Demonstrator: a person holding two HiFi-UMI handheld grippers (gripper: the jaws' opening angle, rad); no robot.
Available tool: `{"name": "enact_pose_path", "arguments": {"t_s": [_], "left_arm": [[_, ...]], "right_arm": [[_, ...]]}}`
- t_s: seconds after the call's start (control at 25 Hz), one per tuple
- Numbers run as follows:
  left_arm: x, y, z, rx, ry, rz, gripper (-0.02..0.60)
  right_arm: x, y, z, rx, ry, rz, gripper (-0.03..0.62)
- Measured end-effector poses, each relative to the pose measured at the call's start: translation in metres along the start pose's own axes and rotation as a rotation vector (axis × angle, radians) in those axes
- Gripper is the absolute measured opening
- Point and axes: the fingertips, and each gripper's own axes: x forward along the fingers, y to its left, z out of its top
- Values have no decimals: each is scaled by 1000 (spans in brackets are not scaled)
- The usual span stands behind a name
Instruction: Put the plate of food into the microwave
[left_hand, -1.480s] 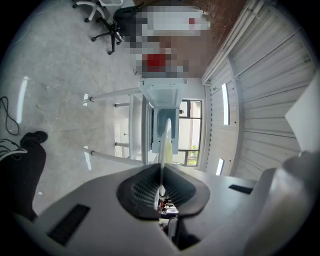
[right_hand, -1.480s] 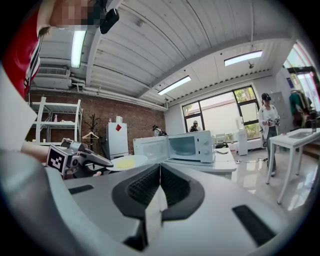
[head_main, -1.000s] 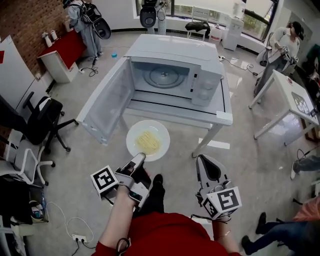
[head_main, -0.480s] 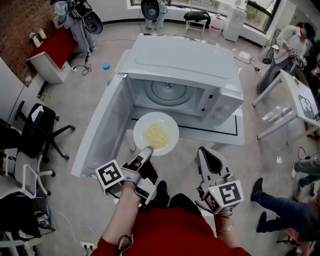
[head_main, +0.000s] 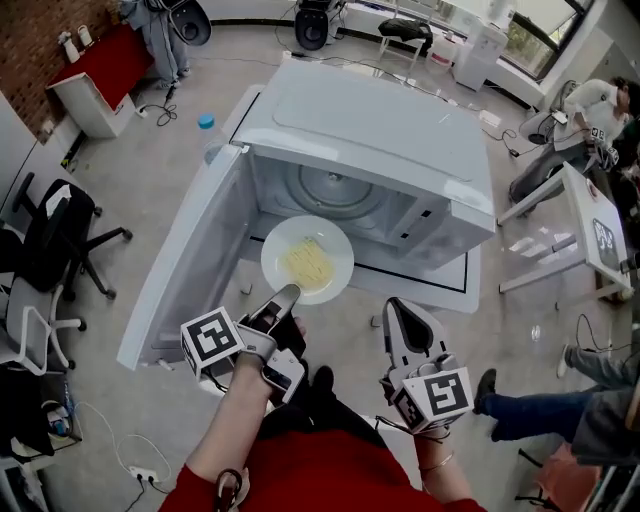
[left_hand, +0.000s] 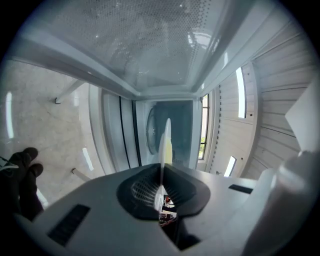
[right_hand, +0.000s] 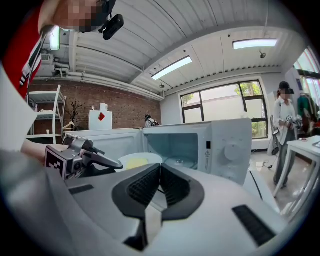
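Observation:
A white plate (head_main: 307, 260) with a heap of yellow food hangs level at the mouth of the open white microwave (head_main: 372, 130), over its door sill. My left gripper (head_main: 286, 296) is shut on the plate's near rim. The left gripper view has the plate (left_hand: 165, 142) edge-on between the jaws of the left gripper (left_hand: 162, 169), with the glass turntable (left_hand: 154, 131) behind it. My right gripper (head_main: 394, 306) hovers to the right of the plate, shut and empty. In the right gripper view, the right gripper (right_hand: 160, 170) faces the plate (right_hand: 135, 161), the left gripper (right_hand: 95, 159) and the microwave (right_hand: 210, 145).
The microwave door (head_main: 185, 265) swings out to the left of the plate. The microwave stands on a white table (head_main: 462, 280). Office chairs (head_main: 50, 235) stand at the left. Another white table (head_main: 590, 240) and people are at the right.
My left gripper has carried the plate forward from in front of the table up to the microwave's opening. The right gripper has come along beside it, still shut.

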Motion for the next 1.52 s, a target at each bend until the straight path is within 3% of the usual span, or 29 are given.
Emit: {"name": "enact_pose_path", "arguments": {"t_s": [0.2, 0.36, 0.52, 0.8, 1.0, 1.24, 1.52], "left_arm": [[20, 6, 1, 32, 9, 9, 21], [42, -2, -1, -17, -22, -94, 21], [55, 7, 7, -41, -60, -115, 21], [74, 22, 30, 38, -106, -81, 21], [96, 20, 43, 20, -136, -99, 21], [131, 11, 60, 50, -144, -99, 21], [170, 0, 83, 74, -132, -50, 21]], "right_arm": [[19, 4, 2, 3, -17, 35, 15], [37, -3, -1, -39, -13, 43, 15], [53, -11, -21, -54, 39, 41, 15], [76, -23, -34, -78, 37, 45, 15], [96, -25, -34, -131, 30, 64, 15], [114, -31, -29, -156, 10, 41, 15], [123, -32, -18, -192, 27, 54, 15]]}}
